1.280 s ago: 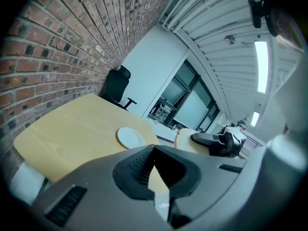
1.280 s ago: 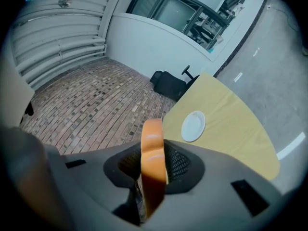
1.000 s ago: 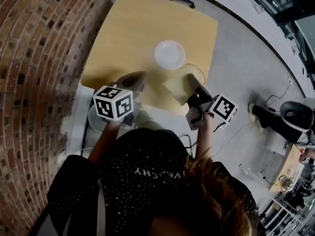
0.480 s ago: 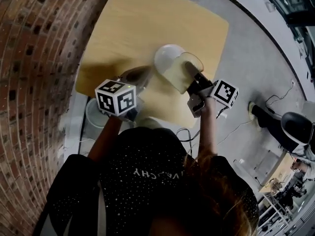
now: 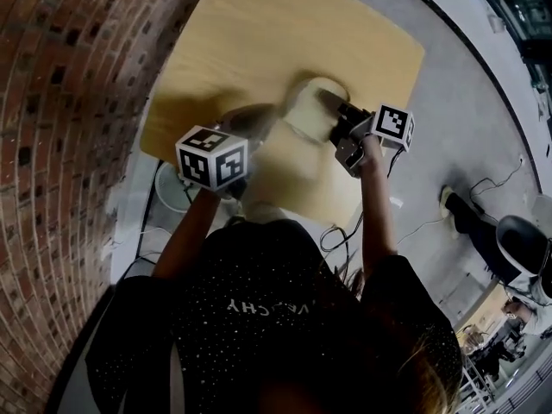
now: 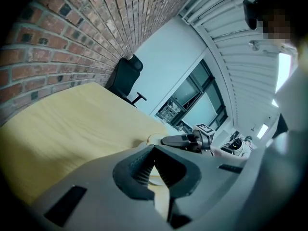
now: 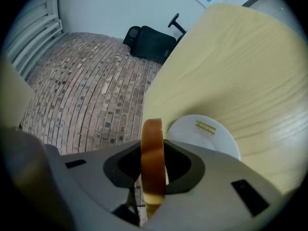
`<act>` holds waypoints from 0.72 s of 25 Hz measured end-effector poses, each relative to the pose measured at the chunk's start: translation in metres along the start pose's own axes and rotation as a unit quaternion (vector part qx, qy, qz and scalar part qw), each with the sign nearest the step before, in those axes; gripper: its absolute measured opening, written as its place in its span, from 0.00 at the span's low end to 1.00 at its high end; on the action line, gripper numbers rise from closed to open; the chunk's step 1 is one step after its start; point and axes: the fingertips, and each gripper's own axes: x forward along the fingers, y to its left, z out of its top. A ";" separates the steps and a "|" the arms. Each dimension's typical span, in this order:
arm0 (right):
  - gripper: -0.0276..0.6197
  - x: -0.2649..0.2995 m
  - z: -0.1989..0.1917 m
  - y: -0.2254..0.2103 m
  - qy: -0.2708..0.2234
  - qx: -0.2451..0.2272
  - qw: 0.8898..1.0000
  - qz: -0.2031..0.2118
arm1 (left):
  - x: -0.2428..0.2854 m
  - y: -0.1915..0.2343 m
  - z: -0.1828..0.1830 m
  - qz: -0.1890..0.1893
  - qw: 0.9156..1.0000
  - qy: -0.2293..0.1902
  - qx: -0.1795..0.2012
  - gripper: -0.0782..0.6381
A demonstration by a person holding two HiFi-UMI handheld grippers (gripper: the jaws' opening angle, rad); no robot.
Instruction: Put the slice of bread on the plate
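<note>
Left gripper [image 6: 154,154]: jaws pinched together at the tips, nothing between them, hanging over the table [image 5: 259,33] close to its near edge. White plate [image 7: 217,139]: toward the table's middle, bare. Slice of bread [image 7: 153,160]: over the plate, standing on edge, off the surface, clamped in the right gripper [image 5: 332,106], jaws tight on both faces.

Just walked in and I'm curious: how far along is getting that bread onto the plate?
Done: the bread slice is off the table, pinched on edge in the right tongs. In hand: it hangs right at the white plate. Left: lay it flat on the plate and let go. The left tongs are shut and empty.
</note>
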 end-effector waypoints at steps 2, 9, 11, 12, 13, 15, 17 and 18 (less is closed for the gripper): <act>0.20 0.008 -0.001 -0.004 0.010 0.008 1.000 -0.002 | -0.007 0.009 -0.005 0.007 1.000 0.000 -0.012 0.12; 0.20 0.016 -0.001 -0.013 0.016 -0.005 0.999 -0.048 | -0.014 0.012 -0.009 0.006 1.000 0.001 -0.027 0.12; 0.22 0.018 -0.003 -0.016 0.019 -0.024 0.997 -0.075 | -0.015 0.011 -0.009 0.004 1.000 0.002 -0.026 0.12; 0.24 0.019 -0.004 -0.017 0.021 -0.033 0.996 -0.085 | -0.015 0.011 -0.010 0.004 1.000 0.002 -0.026 0.12; 0.28 0.019 -0.006 -0.017 0.023 -0.039 0.995 -0.092 | -0.015 0.010 -0.010 0.003 1.000 0.002 -0.027 0.12; 0.40 0.020 -0.008 -0.015 0.024 -0.051 0.993 -0.101 | -0.016 0.008 -0.012 0.002 1.000 0.002 -0.030 0.12; 0.50 0.019 -0.009 -0.012 0.023 -0.071 0.990 -0.116 | -0.017 0.006 -0.012 0.001 0.999 0.001 -0.032 0.12; 0.54 0.019 -0.009 -0.011 0.023 -0.084 0.988 -0.127 | -0.017 0.005 -0.012 0.001 0.999 0.000 -0.033 0.12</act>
